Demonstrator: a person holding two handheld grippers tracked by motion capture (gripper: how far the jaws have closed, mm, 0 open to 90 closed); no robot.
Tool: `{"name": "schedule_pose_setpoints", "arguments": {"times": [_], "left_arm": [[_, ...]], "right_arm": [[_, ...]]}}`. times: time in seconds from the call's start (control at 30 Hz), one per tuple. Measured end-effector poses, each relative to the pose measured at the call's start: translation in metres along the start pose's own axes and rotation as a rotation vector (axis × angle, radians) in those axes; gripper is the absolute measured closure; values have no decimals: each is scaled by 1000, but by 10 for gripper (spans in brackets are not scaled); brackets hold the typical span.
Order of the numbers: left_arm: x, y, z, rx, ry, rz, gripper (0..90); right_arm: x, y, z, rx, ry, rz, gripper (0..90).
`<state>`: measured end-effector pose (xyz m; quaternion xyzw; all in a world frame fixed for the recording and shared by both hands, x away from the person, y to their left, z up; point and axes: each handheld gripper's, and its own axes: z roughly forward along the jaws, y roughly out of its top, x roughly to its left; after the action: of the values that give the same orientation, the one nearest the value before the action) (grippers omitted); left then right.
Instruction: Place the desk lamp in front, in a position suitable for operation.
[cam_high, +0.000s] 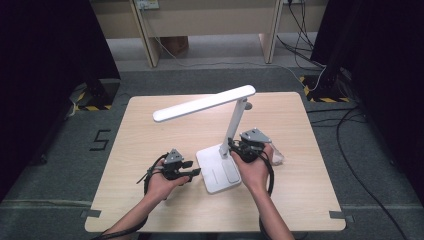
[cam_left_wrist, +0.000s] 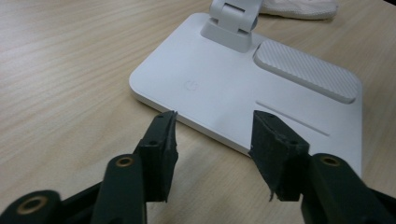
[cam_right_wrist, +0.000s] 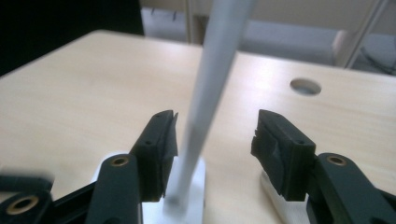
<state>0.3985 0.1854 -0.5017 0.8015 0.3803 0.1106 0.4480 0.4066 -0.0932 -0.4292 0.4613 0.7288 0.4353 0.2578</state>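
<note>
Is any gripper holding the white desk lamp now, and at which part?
Nothing is held. The right gripper has its jaws open around the lamp's upright arm, pads apart from it. The left gripper is open at the lamp base edge.

Lamp base (cam_left_wrist: 219, 100): smooth matt white plastic, ribbed pad (cam_left_wrist: 306, 70). Table (cam_left_wrist: 60, 70): pale wood-grain. Tool pads (cam_left_wrist: 166, 140): rough black.

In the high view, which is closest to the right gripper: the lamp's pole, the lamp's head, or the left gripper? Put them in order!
1. Pole, right beside the right gripper.
2. Left gripper, across the lamp's base.
3. Head, up high, toward the table's far side.
</note>
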Motion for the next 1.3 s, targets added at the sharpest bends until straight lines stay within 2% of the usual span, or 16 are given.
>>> {"name": "schedule_pose_setpoints", "arguments": {"times": [0.03,0.07,0.13,0.2,0.3,0.37,0.4,0.57,0.63,0.8,0.97,1.1,1.23,1.3], "left_arm": [[0,1,1,3,2,-2,575],[0,2,2,11,16,1,624],[0,2,3,9,23,2,662],[0,3,4,17,42,2,693],[1,2,6,42,54,5,731],[2,1,7,51,55,5,752],[3,1,8,53,55,2,760],[4,0,13,67,57,-4,769],[4,0,14,77,59,-3,768],[7,0,17,91,62,-10,765],[12,0,18,94,73,-26,770],[13,0,17,96,75,-27,770],[14,-1,17,92,75,-30,763],[14,-2,16,87,71,-35,747]], "right_arm": [[-2,-5,-2,45,26,-13,597],[-6,-17,-3,143,66,-37,714],[-7,-32,1,226,84,-70,793],[-6,-45,5,280,86,-86,853],[-5,-57,10,324,65,-96,892],[-6,-60,11,338,50,-112,894],[-6,-62,11,344,47,-98,894],[-2,-68,12,369,71,-109,897],[0,-70,12,374,64,-111,897],[7,-73,11,369,86,-89,897],[19,-74,11,362,117,-110,883],[21,-75,12,357,123,-100,869],[22,-75,12,355,122,-101,830],[20,-75,10,347,121,-96,758]]}}
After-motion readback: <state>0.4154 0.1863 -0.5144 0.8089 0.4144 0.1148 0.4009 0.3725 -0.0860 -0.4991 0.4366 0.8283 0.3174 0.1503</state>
